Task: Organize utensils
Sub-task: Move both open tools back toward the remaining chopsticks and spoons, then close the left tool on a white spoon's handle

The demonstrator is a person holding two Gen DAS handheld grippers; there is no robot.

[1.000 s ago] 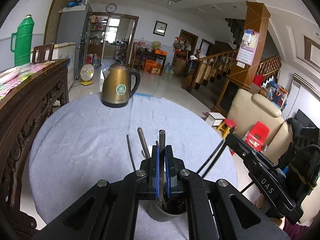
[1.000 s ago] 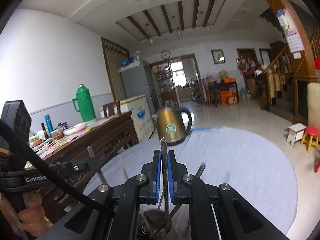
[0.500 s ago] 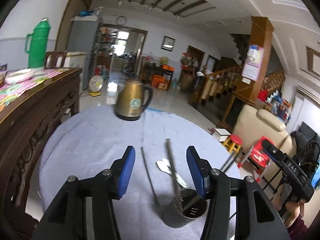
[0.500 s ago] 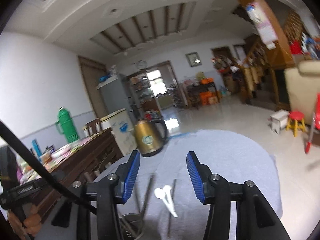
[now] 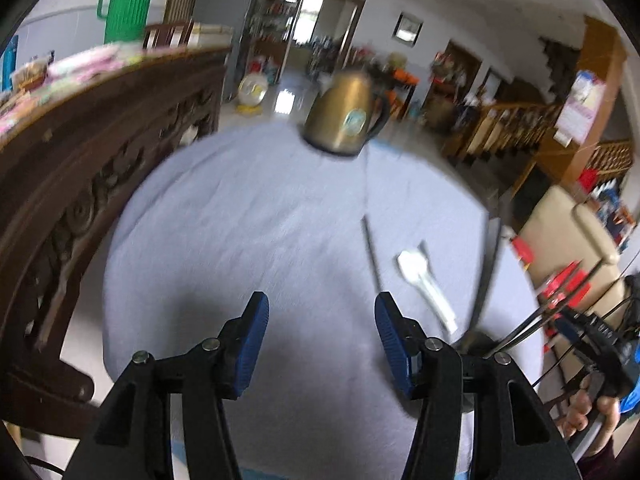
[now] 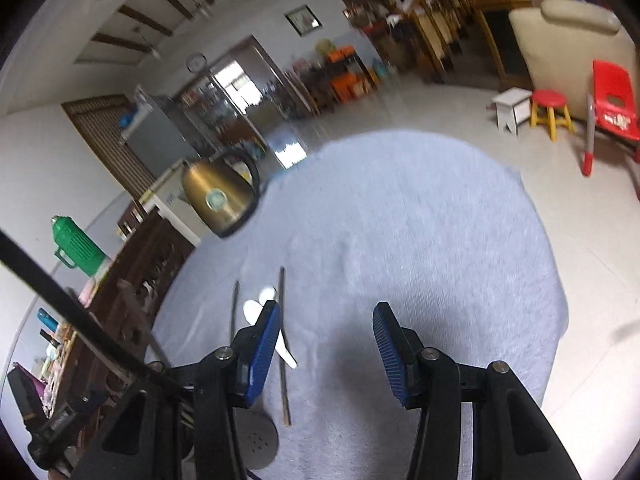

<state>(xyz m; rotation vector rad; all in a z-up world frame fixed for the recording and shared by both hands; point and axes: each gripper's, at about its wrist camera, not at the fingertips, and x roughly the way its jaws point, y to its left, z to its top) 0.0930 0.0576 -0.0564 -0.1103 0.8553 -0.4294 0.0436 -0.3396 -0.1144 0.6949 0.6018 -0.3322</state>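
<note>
My left gripper (image 5: 322, 328) is open and empty above the grey cloth of the round table (image 5: 248, 240). To its right lie a metal chopstick (image 5: 371, 256) and two white spoons (image 5: 424, 284). The metal utensil cup (image 5: 474, 340) sits mostly hidden behind the right finger, with a chopstick (image 5: 486, 268) standing in it. My right gripper (image 6: 326, 344) is open and empty. In its view the spoons (image 6: 256, 310) lie between two chopsticks (image 6: 283, 344), and the cup (image 6: 256, 440) is at the lower left.
A gold kettle (image 5: 346, 120) stands at the table's far edge, also in the right wrist view (image 6: 218, 198). A dark carved wooden sideboard (image 5: 80, 184) runs along the left with a green thermos (image 5: 126, 0). A beige sofa (image 5: 568, 232) and red stools (image 6: 552, 108) stand to the right.
Both grippers opened and let go of the chopsticks they held over the cup, then pulled back and swung away. The left view now turns left, the right view tilts downward.
</note>
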